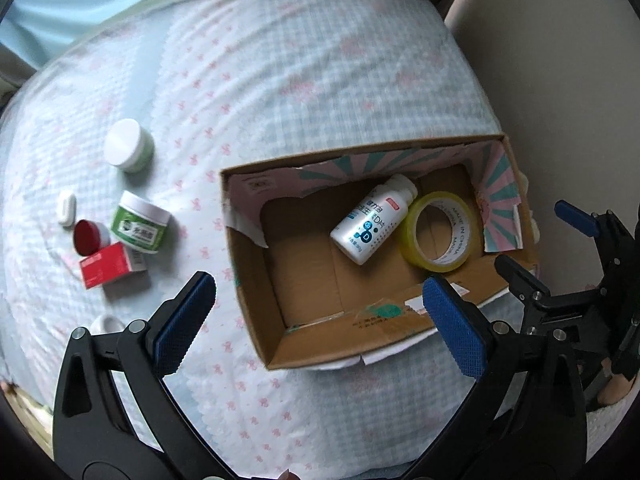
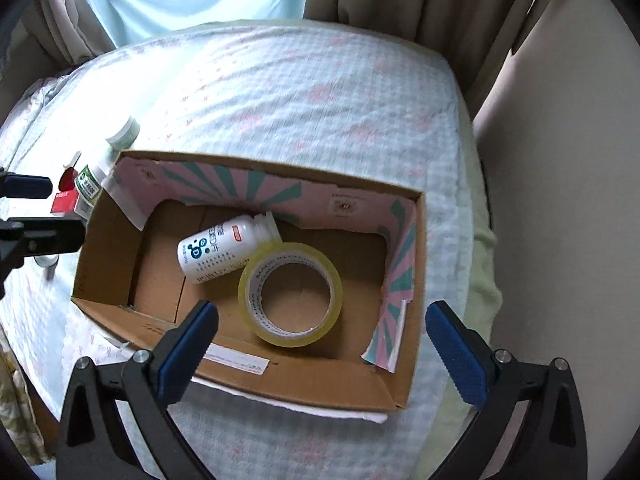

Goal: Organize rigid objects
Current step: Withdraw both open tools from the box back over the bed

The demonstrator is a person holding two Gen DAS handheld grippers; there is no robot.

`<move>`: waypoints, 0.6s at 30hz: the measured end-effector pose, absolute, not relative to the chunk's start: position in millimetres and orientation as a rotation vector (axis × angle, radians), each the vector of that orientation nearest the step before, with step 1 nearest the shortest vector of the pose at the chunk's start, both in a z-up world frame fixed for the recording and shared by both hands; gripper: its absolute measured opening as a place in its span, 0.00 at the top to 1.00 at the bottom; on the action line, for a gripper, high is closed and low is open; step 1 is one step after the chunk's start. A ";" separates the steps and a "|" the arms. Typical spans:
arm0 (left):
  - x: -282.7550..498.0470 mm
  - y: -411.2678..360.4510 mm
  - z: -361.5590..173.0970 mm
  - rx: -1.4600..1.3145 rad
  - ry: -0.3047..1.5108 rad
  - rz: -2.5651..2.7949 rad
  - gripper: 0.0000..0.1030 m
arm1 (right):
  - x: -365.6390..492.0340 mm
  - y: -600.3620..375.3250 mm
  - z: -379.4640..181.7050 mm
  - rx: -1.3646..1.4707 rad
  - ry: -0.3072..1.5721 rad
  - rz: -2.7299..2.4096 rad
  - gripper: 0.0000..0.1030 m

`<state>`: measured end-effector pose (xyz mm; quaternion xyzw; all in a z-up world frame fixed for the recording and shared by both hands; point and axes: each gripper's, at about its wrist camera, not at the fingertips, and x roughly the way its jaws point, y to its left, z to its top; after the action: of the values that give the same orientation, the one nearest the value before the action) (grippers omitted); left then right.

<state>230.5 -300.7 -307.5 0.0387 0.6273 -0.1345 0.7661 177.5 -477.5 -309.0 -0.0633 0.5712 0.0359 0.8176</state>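
Now both our tongs, left (image 1: 320, 320) and right (image 2: 322, 340), gape empty; green jar (image 1: 140, 222) at ten o'clock of left tongs, nearer them than right; box (image 1: 256, 280) at one.

Ahead of the left gripper (image 1: 320, 316), the cardboard box (image 2: 248, 384) floor lies bare (bottle (image 1: 370, 218) and tape roll (image 1: 438, 230) crowd its far-right end).

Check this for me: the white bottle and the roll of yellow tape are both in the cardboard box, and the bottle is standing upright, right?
Not quite. The white bottle is lying on its side on the floor of the cardboard box, not standing upright. The right wrist view shows it, with its cap end toward the far wall. The rest holds: the roll of yellow tape lies in the box beside it.
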 end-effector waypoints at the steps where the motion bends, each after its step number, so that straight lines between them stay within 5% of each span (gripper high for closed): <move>1: 227.8 -298.1 -303.2 0.081 1.355 -0.289 0.00 | 176.4 -476.7 -304.7 -0.128 1.212 0.079 0.00; 18: 136.6 -164.0 -214.4 -0.013 1.193 -0.194 0.00 | 137.6 -388.1 -214.1 -0.184 1.067 0.102 0.00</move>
<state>136.6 -164.0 -214.4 -0.0060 0.5610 -0.0913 0.8228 137.6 -388.1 -214.1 -0.0876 0.5078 0.0487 0.8556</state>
